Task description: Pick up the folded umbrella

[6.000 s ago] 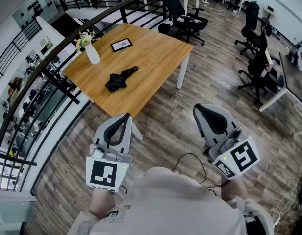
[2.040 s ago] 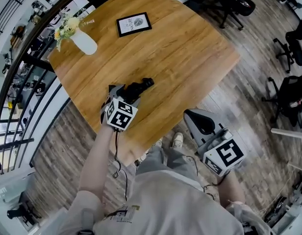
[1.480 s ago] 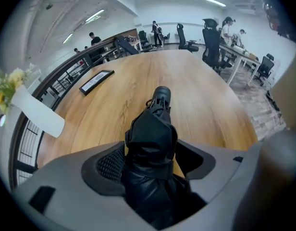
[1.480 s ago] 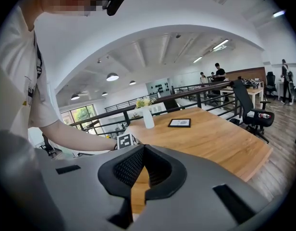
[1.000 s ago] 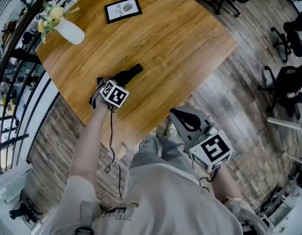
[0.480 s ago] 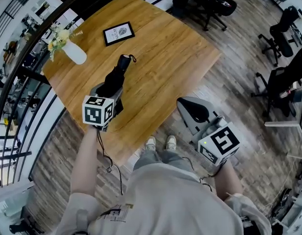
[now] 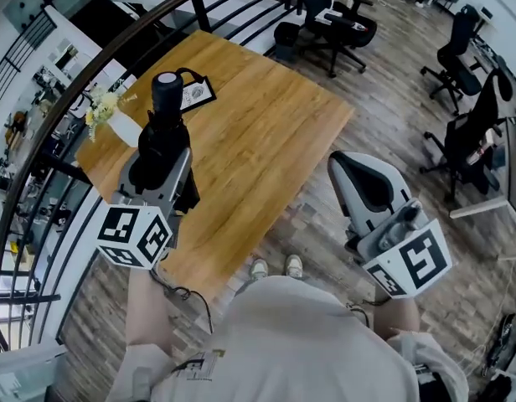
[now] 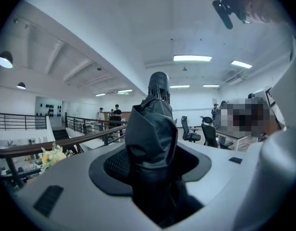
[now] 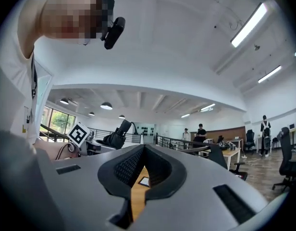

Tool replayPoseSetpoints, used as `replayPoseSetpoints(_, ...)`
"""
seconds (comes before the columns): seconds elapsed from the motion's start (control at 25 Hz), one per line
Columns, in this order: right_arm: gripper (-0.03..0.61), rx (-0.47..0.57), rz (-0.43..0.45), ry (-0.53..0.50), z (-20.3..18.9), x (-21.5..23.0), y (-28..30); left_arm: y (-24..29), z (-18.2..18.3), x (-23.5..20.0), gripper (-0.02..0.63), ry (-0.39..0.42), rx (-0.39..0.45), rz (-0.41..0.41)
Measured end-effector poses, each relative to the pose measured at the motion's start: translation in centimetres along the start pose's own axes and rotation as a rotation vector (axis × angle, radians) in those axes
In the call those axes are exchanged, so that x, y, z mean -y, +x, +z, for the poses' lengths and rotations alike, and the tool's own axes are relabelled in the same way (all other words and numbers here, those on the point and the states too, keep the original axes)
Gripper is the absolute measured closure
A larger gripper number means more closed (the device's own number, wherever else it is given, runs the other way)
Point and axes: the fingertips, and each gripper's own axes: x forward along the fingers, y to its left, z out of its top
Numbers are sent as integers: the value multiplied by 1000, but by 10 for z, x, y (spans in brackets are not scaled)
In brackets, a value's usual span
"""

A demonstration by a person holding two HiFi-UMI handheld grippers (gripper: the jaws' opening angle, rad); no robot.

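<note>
The umbrella (image 7: pixel 162 132) is black and folded short. Its slack fabric bunches in loose creases around the shaft, and a round cap tops its far end. A thin cord there looks like a wrist loop, though the head view is too small to be sure. The umbrella is held in the air above the left part of the tabletop (image 7: pixel 266 132), touching nothing on it. The left gripper (image 7: pixel 160 159) has its fingers clamped on the bunched fabric, with the capped end sticking out beyond them. In the left gripper view the umbrella (image 8: pixel 153 134) fills the gap between the pads.

A white vase (image 7: pixel 124 128) stands at the tabletop's left edge and holds pale yellow flowers (image 7: pixel 103 107). The right gripper (image 7: pixel 348 164) hangs off the tabletop's near right corner, its fingers together and holding nothing.
</note>
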Motion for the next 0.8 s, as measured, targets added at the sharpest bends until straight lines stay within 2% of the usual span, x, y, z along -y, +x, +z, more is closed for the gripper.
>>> replayPoseSetpoints(0.24, 551, 58, -73, -54, 25, 9, -43, -41, 53, 36, 350, 1, 163, -19)
replayPoseSetpoints(0.4, 551, 63, -98, -60, 33, 17, -55, -53, 70, 56, 351, 24, 213, -39)
replayPoseSetpoints(0.6, 551, 67, -104, -3, 23, 22, -72, -58, 62, 85, 351, 40, 223, -88)
replayPoseSetpoints(0.72, 551, 20, -95, 13, 5, 17, -71, -60, 51, 95, 351, 34, 223, -120)
replayPoseSetpoints(0.8, 551, -21, -96, 9, -6, 15, -70, -60, 42, 101, 351, 0, 215, -136)
